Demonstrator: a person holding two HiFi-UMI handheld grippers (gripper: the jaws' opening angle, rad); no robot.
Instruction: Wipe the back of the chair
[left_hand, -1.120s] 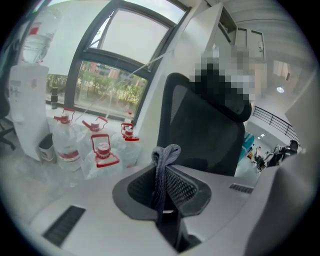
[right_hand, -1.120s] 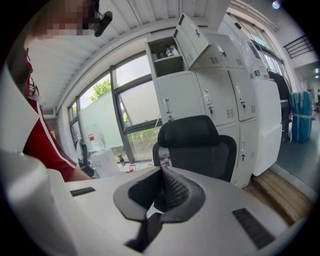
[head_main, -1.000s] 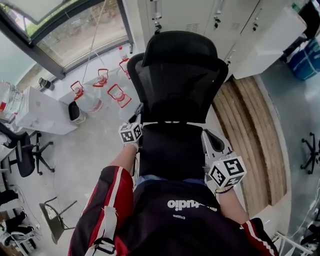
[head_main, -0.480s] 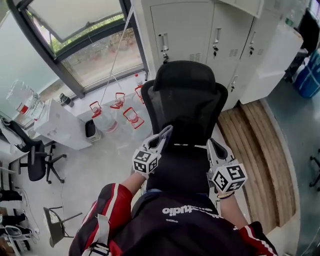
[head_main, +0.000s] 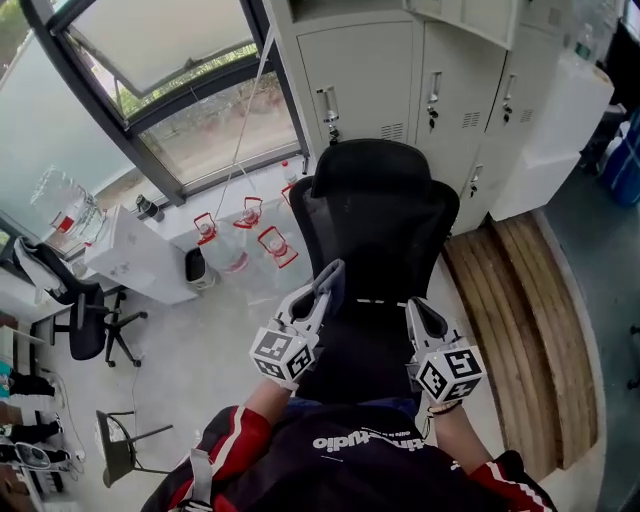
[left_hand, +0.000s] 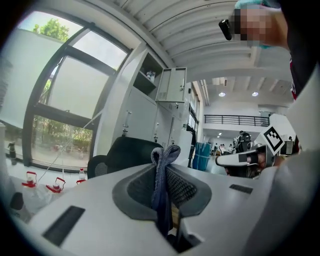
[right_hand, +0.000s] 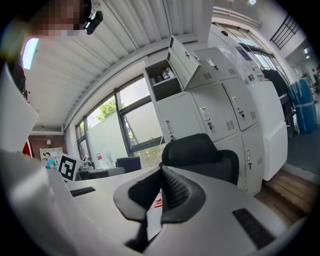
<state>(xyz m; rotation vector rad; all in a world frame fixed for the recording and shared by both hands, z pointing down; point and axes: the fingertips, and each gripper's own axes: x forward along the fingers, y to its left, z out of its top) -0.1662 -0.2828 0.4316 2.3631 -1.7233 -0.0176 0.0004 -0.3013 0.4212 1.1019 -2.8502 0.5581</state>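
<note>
A black office chair (head_main: 380, 215) with a mesh back and a padded headrest stands in front of me, its back towards me. My left gripper (head_main: 333, 272) is raised at the lower left of the chair back, shut on a blue-grey cloth (left_hand: 161, 182) that sticks up between its jaws. In the left gripper view the chair (left_hand: 125, 152) lies just beyond the cloth. My right gripper (head_main: 412, 308) hangs by the chair's lower right side, its jaws (right_hand: 161, 174) pressed together with nothing in them. The chair (right_hand: 200, 152) fills the middle of the right gripper view.
Grey metal lockers (head_main: 400, 70) stand right behind the chair. Water jugs with red handles (head_main: 250, 235) sit on the floor by the window at the left. A wooden platform (head_main: 520, 310) lies to the right. Another dark office chair (head_main: 85, 320) stands at far left.
Both grippers have come up from beside the seat toward the chair back; the left one, with the cloth, rose more. The head view has tilted up, showing more lockers.
</note>
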